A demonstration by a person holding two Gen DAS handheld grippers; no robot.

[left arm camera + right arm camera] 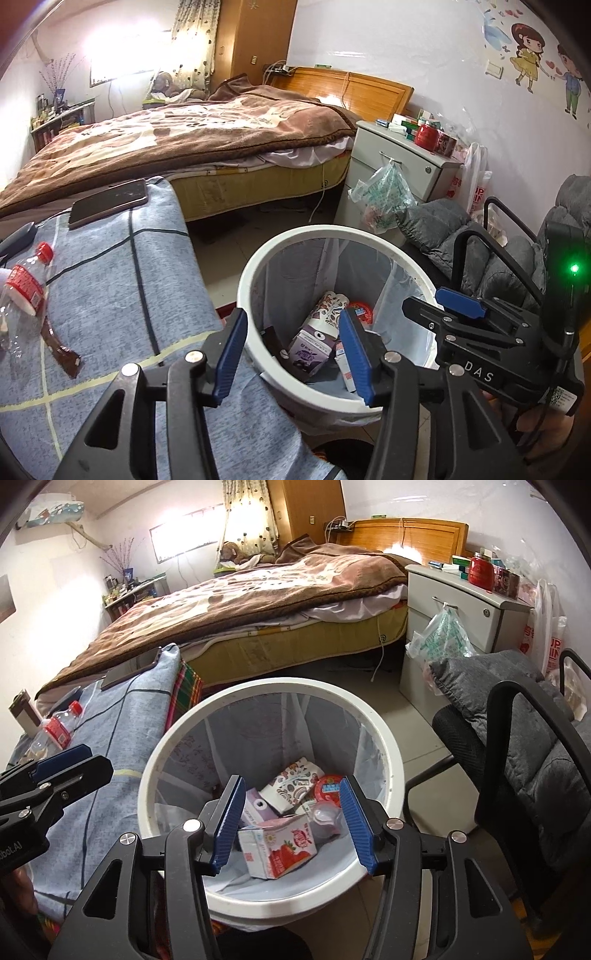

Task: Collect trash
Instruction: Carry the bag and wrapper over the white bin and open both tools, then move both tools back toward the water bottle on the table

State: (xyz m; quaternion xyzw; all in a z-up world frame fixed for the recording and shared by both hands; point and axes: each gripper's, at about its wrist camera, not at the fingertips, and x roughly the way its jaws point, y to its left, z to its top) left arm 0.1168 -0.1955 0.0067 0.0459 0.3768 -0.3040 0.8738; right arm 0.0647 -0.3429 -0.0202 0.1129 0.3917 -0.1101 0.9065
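Observation:
A white bin (258, 258) with a clear liner stands on the floor beside a cloth-covered table (110, 280). Inside lie a purple carton (308, 349), a patterned paper cup (328, 306) and a red lid (360, 310). My left gripper (295, 350) hangs open over the bin's near rim, nothing between its fingers. My right gripper (291, 823) is open above the bin (376, 720); a strawberry milk carton (277, 845) lies loose in the bin below it. On the table rest a clear bottle (26, 291) with a red cap and a brown wrapper (61, 350).
A phone (109, 203) lies at the table's far end. A black chair (517, 738) with a grey cushion stands right of the bin. Behind are a bed (258, 602) and a white nightstand (461, 602) with a plastic bag (443, 635) hung on it.

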